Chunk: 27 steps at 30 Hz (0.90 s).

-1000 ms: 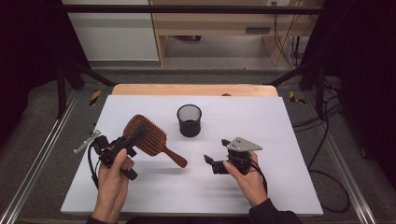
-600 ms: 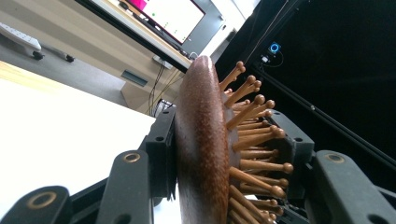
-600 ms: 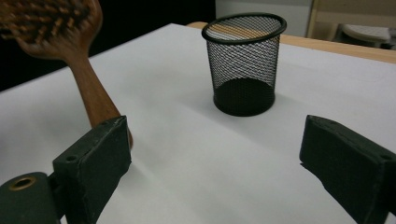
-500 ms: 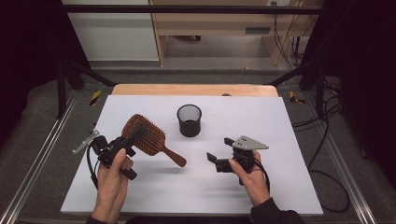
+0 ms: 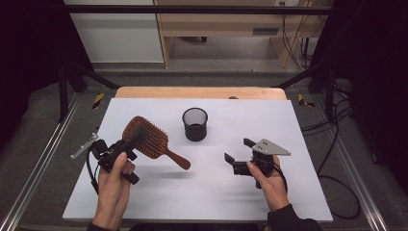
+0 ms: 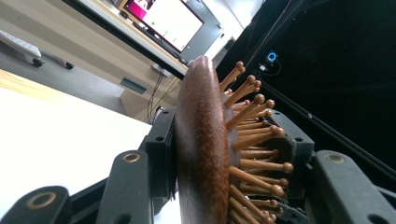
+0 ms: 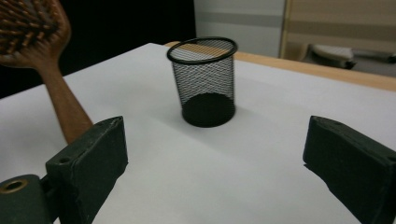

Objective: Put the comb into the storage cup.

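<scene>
Between the pinching jaws of the left gripper (image 5: pixel 136 139), the wooden hairbrush (image 5: pixel 146 141) is being clamped by its head and held above the white surface (image 5: pixel 298 120) near its left edge. Nothing is being gripped by the right gripper (image 5: pixel 237 154), jaws spread, facing the mesh cup (image 5: pixel 195 123) standing toward the far edge.

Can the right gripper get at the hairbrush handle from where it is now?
Probably yes: the right gripper is open, the hairbrush handle sticks out toward it, with bare table between; the cup stands farther back.
</scene>
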### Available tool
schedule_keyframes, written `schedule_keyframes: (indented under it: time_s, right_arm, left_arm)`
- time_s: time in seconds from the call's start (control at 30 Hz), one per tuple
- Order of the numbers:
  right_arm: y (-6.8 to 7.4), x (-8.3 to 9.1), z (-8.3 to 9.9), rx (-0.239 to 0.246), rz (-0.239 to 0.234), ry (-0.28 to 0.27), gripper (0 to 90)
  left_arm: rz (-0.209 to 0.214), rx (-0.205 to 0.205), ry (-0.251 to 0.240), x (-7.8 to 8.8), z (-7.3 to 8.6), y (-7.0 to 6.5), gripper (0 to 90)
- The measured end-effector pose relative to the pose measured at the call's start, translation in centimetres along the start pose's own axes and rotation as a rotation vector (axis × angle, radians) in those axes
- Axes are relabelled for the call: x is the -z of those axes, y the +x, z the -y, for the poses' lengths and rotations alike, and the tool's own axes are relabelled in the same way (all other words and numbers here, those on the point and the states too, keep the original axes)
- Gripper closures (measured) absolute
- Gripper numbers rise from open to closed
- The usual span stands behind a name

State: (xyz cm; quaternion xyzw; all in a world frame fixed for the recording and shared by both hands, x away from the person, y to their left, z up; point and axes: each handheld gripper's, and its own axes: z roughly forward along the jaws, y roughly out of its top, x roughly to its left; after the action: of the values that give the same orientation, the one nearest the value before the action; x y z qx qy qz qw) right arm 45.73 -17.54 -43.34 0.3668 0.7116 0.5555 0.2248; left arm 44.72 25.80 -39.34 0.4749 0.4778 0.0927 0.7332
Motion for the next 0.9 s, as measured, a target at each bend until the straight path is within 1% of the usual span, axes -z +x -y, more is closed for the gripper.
schedule_keyframes:
  time_s: [0.07, 0.1, 0.17, 0.23, 0.33, 0.4, 0.47, 0.53, 0.6, 0.67, 0.73, 0.83, 0.9]
  right_arm:
    - [-0.3, 0.5, 0.2, 0.016, 0.03, -0.008, 5.9]
    - [-0.5, 0.9, 0.4, 0.016, 0.05, -0.019, 4.8]
    - [-0.8, 1.4, 0.6, 0.02, 0.074, -0.031, 4.6]
    - [-1.1, 2.0, 0.7, 0.017, 0.091, -0.036, 4.8]
    - [-1.4, 2.7, 1.1, 0.014, 0.114, -0.041, 4.9]
    - [-1.6, 3.0, 1.4, 0.014, 0.124, -0.044, 4.9]
    - [-1.7, 3.2, 1.6, 0.015, 0.125, -0.035, 4.7]
    - [-1.8, 3.5, 1.7, 0.021, 0.126, -0.032, 4.7]
    - [-1.8, 3.8, 1.9, 0.033, 0.125, -0.024, 4.7]
    - [-1.7, 4.2, 2.3, 0.059, 0.131, -0.007, 5.0]
    - [-1.7, 4.6, 2.6, 0.073, 0.129, 0.001, 5.2]
    - [-1.8, 4.9, 2.9, 0.071, 0.128, 0.005, 5.2]
    - [-1.7, 5.0, 2.7, 0.086, 0.141, -0.002, 5.1]
  left_arm:
    - [0.0, -0.006, -0.001, 0.1, -0.1, -0.1, 51.0]
    - [0.0, -0.008, -0.003, 0.1, -0.1, -0.1, 51.0]
    - [0.0, -0.014, -0.006, 0.1, -0.3, -0.2, 51.0]
    - [0.003, -0.014, -0.012, 0.2, -0.4, -0.3, 51.0]
    - [0.001, -0.03, -0.018, 0.1, -0.8, -0.4, 51.0]
    - [-0.004, -0.041, -0.027, 0.0, -1.3, -0.6, 51.0]
    - [-0.001, -0.034, -0.038, -0.1, -1.7, -0.7, 51.0]
    - [-0.009, -0.028, -0.052, -0.4, -2.2, -1.0, 51.0]
    - [-0.012, -0.042, -0.061, -0.7, -2.7, -1.4, 51.0]
    - [-0.016, -0.049, -0.055, -1.1, -3.1, -1.7, 51.0]
    - [-0.015, -0.05, -0.045, -1.7, -3.5, -1.9, 51.0]
    - [-0.021, -0.061, -0.03, -2.2, -4.0, -2.2, 50.9]
    - [-0.025, -0.066, -0.026, -2.6, -4.4, -2.4, 50.9]
